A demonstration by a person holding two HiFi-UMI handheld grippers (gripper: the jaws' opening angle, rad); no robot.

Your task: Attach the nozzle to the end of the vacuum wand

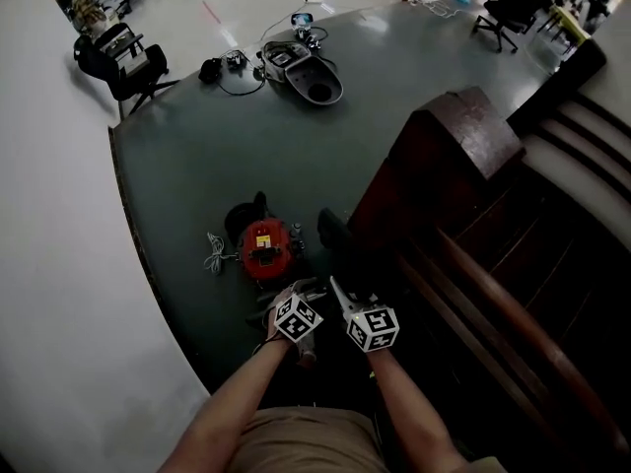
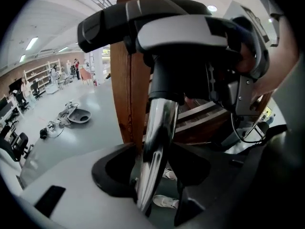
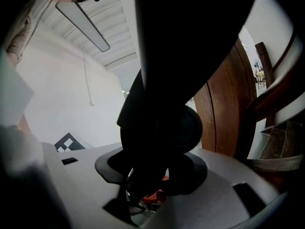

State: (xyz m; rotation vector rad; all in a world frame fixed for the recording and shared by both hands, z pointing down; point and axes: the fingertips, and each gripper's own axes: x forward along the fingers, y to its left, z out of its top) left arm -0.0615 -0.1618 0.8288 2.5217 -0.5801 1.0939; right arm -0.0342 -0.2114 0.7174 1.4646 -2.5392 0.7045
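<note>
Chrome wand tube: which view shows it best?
The left gripper view: the chrome tube runs close and bright between the left gripper's open jaws. The head view is too dark and distant to show it. The right gripper view shows only a black part that the right gripper is shut on.

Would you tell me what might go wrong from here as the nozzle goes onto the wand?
The jaws of the left gripper stand apart around the chrome wand, so it may slip or swing as the nozzle is pushed on. The wooden stair post stands close behind; the nozzle could knock it. The right gripper, shut on the nozzle's dark neck, would then carry everything alone.
</note>
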